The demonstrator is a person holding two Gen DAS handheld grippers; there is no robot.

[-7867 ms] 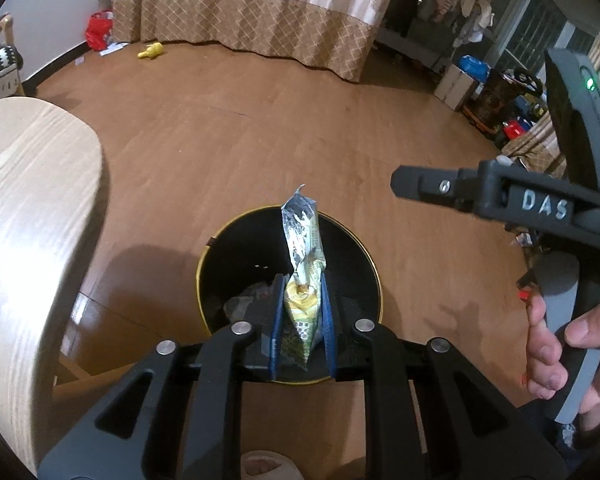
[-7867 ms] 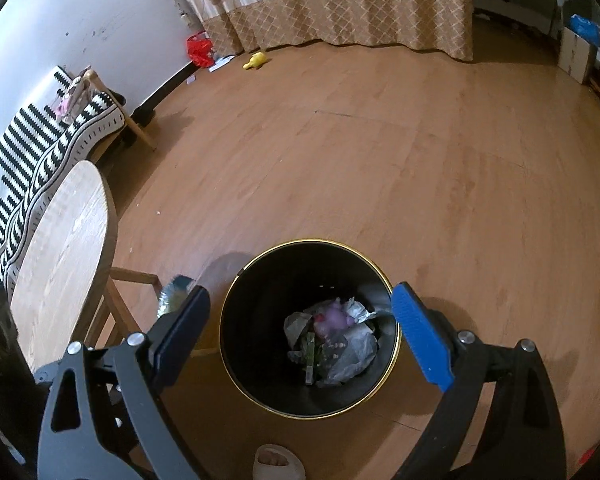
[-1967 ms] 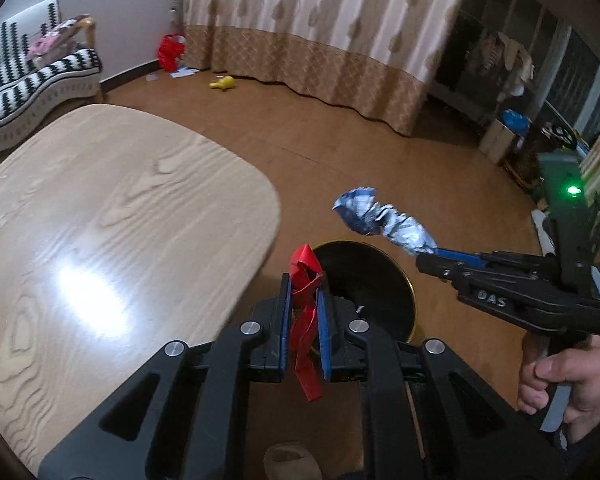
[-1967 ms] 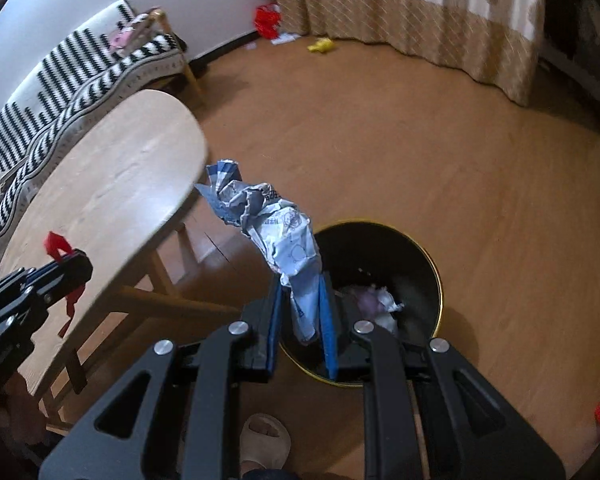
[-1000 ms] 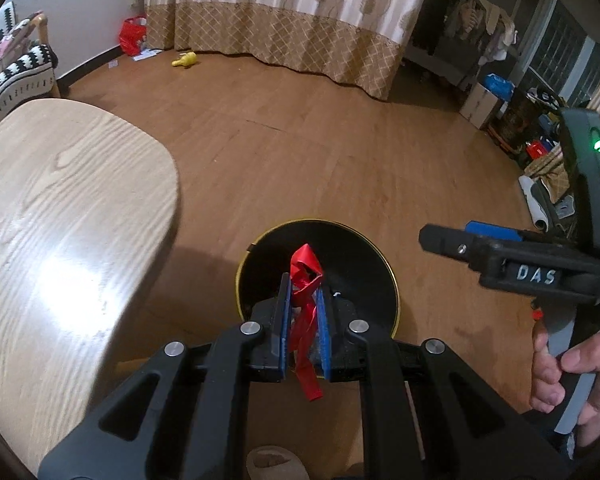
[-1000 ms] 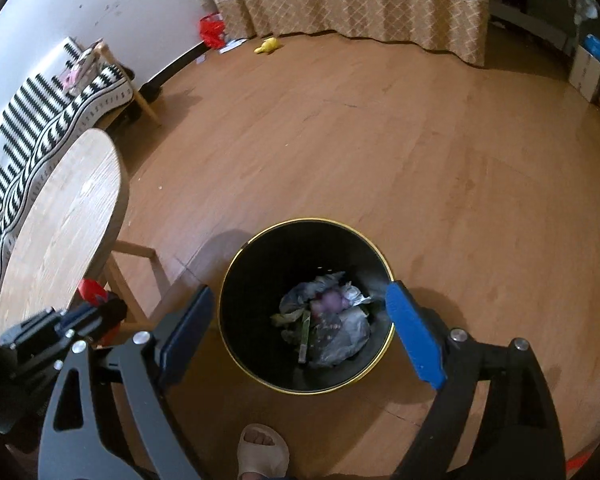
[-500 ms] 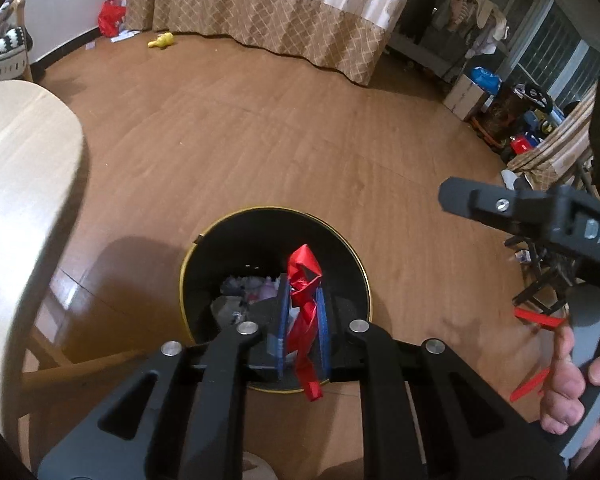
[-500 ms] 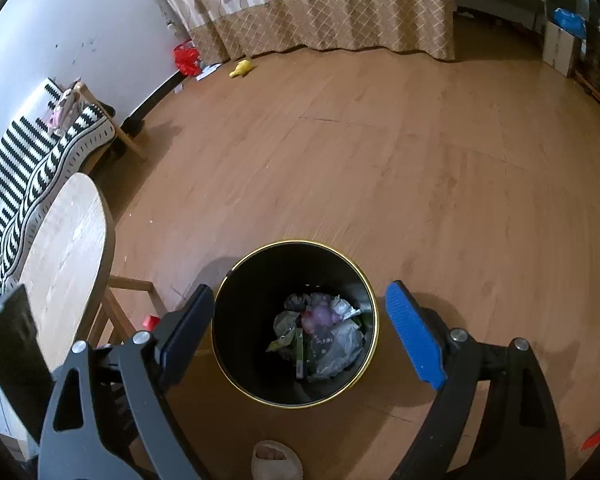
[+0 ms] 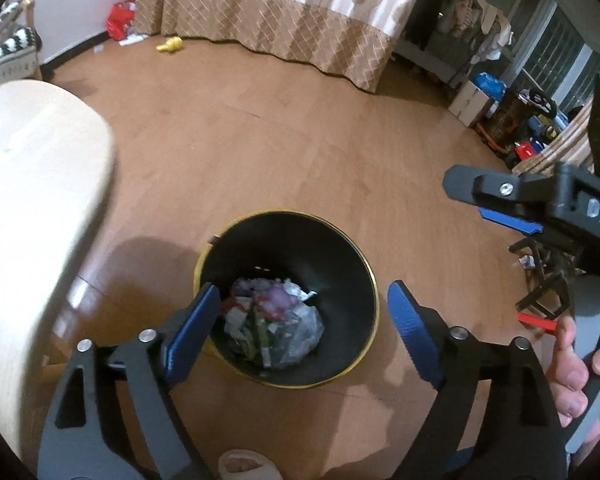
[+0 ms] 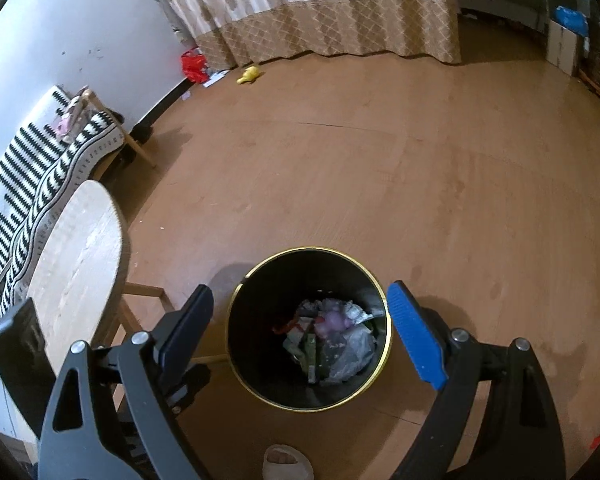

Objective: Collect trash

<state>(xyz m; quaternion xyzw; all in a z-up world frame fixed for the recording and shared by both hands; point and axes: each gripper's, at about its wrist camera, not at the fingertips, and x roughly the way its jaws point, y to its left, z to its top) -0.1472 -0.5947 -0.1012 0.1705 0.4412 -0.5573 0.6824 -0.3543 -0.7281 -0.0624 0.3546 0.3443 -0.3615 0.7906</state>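
Observation:
A black bin with a gold rim (image 9: pixel 366 268) stands on the wood floor beside a table. It holds crumpled wrappers (image 9: pixel 276 320). A red wrapper (image 9: pixel 231 303) lies at the left edge of that pile, also visible in the right wrist view (image 10: pixel 286 326). My left gripper (image 9: pixel 303 294) hangs over the bin (image 10: pixel 236 344); its jaws are opening and nothing is between them. My right gripper (image 10: pixel 300 294) is open and empty above the same bin. It reaches in from the right (image 9: pixel 500 200) in the left wrist view, held by a hand (image 9: pixel 572 368).
A light wooden table (image 9: pixel 32 200) stands just left of the bin, its legs close to it (image 10: pixel 140 292). A foot in a slipper (image 10: pixel 288 462) is at the near edge. A striped sofa (image 10: pixel 32 168), curtains (image 10: pixel 320 8), boxes and a dark stool (image 9: pixel 548 276) line the room.
The left gripper went from shut on the red wrapper to wide open; the wrapper now lies in the bin. The left view shifted slightly closer over the bin. The right gripper stayed open.

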